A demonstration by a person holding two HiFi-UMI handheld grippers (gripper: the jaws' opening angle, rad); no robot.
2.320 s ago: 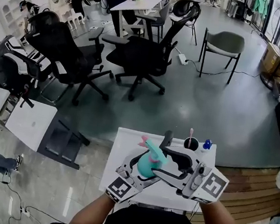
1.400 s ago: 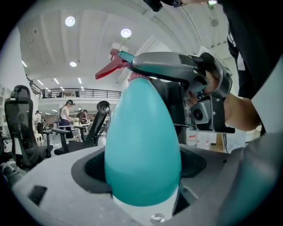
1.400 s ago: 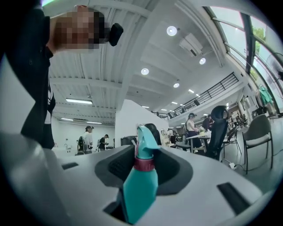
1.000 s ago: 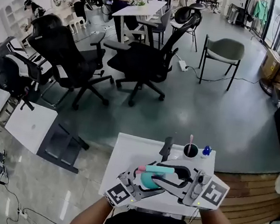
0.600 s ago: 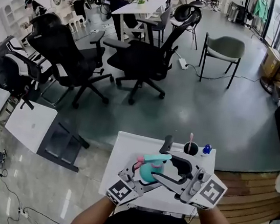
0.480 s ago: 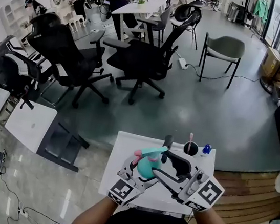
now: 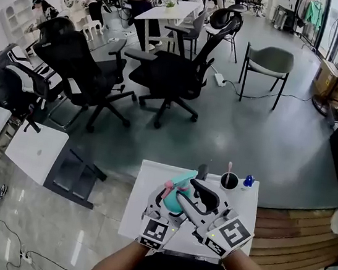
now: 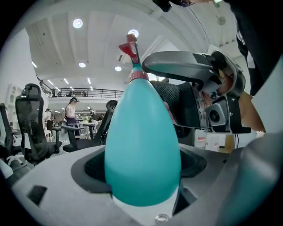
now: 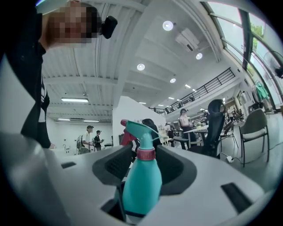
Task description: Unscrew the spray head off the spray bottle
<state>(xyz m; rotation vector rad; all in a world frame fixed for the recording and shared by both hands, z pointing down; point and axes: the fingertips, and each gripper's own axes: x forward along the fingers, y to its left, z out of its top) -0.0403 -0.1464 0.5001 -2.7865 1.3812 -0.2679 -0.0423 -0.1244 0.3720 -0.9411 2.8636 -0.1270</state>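
Over a white table (image 7: 142, 187), the left gripper (image 8: 142, 176) has its jaws clamped on the teal bottle's (image 8: 142, 145) wide body. The right gripper's (image 9: 142, 164) jaws stand apart either side of the pink collar (image 9: 146, 154) below the spray head (image 9: 138, 128), a gap showing

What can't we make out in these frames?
- Whether the right gripper actually clamps the collar: right gripper view, the bottle covers the contact.
- Contents of the cup, and the blue item beside it: head view, too small.
- Most of the bottle: head view, the left gripper and the right gripper cover it.
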